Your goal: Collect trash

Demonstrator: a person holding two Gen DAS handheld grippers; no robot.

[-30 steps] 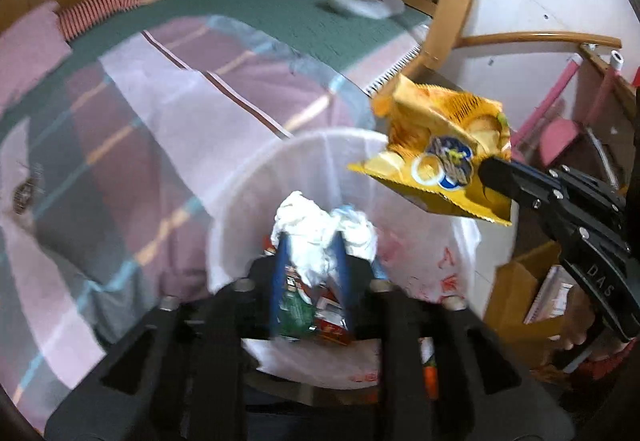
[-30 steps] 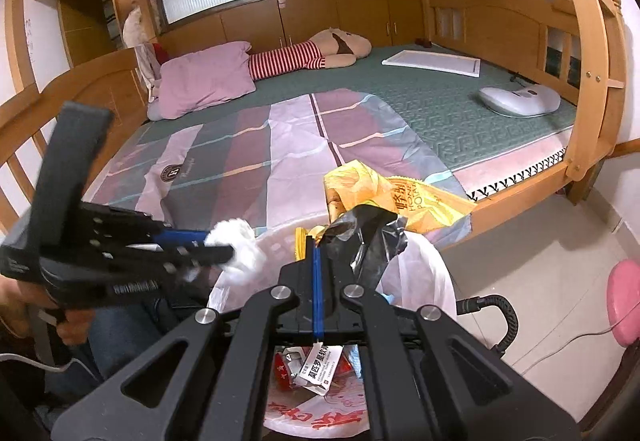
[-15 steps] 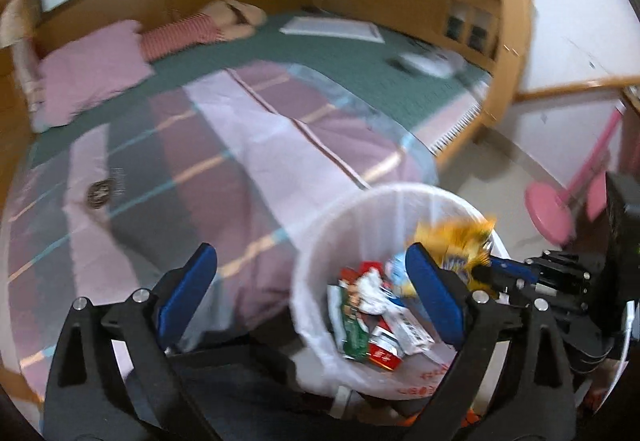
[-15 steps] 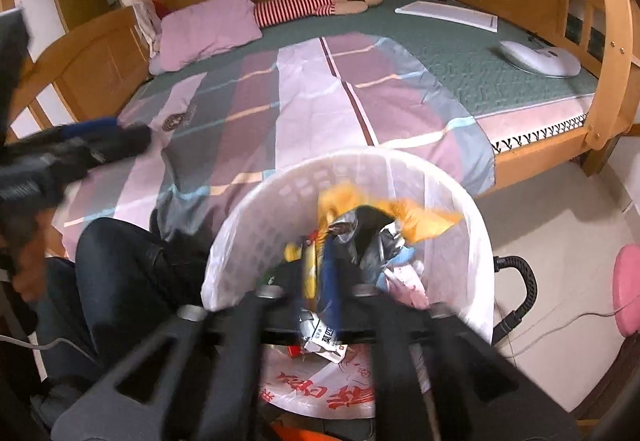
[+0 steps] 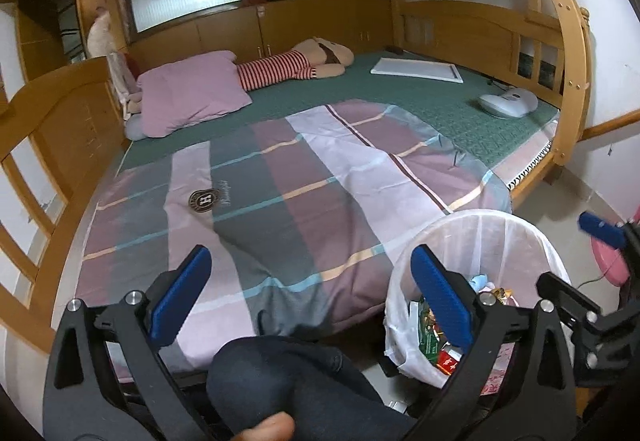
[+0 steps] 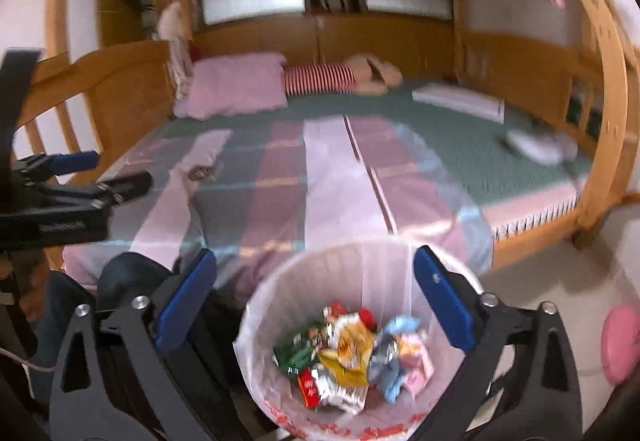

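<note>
A white bin lined with a plastic bag [image 6: 360,253] stands on the floor by the bed; it also shows in the left wrist view [image 5: 500,225]. Several crumpled wrappers [image 6: 352,357] lie in it, among them a yellow snack bag [image 6: 348,365]. My right gripper [image 6: 316,305] is open and empty above the bin. My left gripper [image 5: 308,297] is open and empty to the left of the bin, over the bed's edge and a knee [image 5: 280,373]. The right gripper shows at the right edge of the left wrist view [image 5: 600,229].
A wooden bunk bed with a striped quilt [image 5: 304,185], a pink pillow [image 5: 192,93], a striped doll [image 5: 296,69], a white board [image 5: 416,71] and a white device [image 5: 508,103]. A pink stool [image 6: 622,341] stands on the floor at right.
Both grippers held trash over the bin a second ago. Both have opened, the wrappers and yellow bag dropped into the bin, and both grippers have pulled up and back.
</note>
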